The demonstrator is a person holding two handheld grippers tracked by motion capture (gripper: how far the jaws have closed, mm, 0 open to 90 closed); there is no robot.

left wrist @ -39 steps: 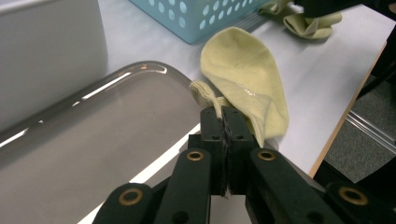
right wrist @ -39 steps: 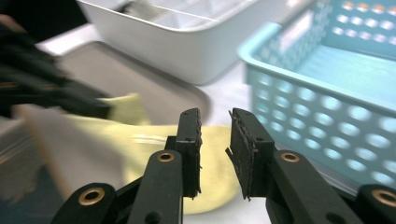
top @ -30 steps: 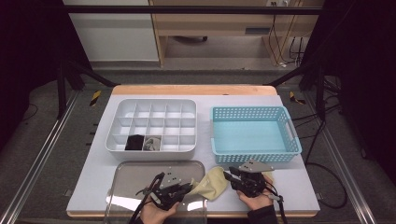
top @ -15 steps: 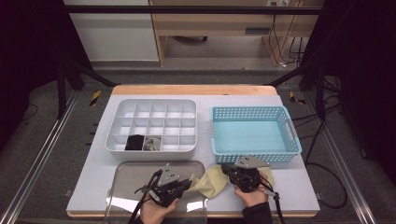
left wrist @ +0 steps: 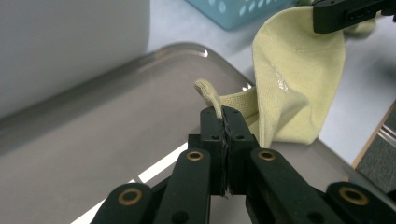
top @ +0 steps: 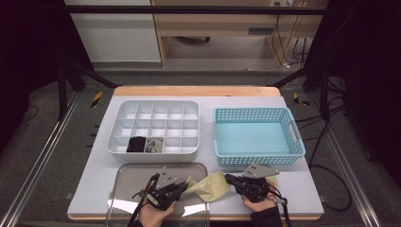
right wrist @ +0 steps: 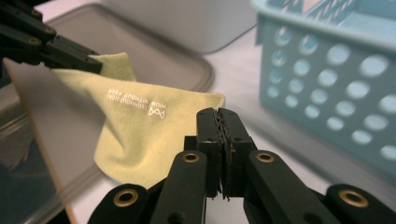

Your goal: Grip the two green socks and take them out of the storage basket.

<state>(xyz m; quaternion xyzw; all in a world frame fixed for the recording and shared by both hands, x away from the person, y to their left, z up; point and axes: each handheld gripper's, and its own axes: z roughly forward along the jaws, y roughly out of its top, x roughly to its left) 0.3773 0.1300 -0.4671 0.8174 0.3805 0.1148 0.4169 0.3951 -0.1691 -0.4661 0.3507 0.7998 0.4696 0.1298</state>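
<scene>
A pale yellow cloth (top: pixel 210 187) with small white printing (right wrist: pixel 135 100) is stretched between my two grippers at the table's near edge. My left gripper (top: pixel 185 188) is over the metal tray (top: pixel 142 171), and its jaws (left wrist: pixel 223 114) are shut on a folded edge of the cloth (left wrist: pixel 299 84). My right gripper (top: pixel 228 178) is in front of the blue basket. Its jaws (right wrist: pixel 219 114) are shut, pinching the cloth's (right wrist: pixel 140 135) opposite corner. The left gripper (right wrist: pixel 91 64) shows far off at the cloth's other end.
A white compartment box (top: pixel 156 105) stands behind the tray, with a black item (top: pixel 137 144) and a grey item (top: pixel 152 145) in two of its front cells. The blue perforated basket (top: pixel 257 113) sits to the right. The table's front edge is just below both hands.
The right gripper has shifted very slightly toward the cloth. The left gripper and the cloth stay where they were.
</scene>
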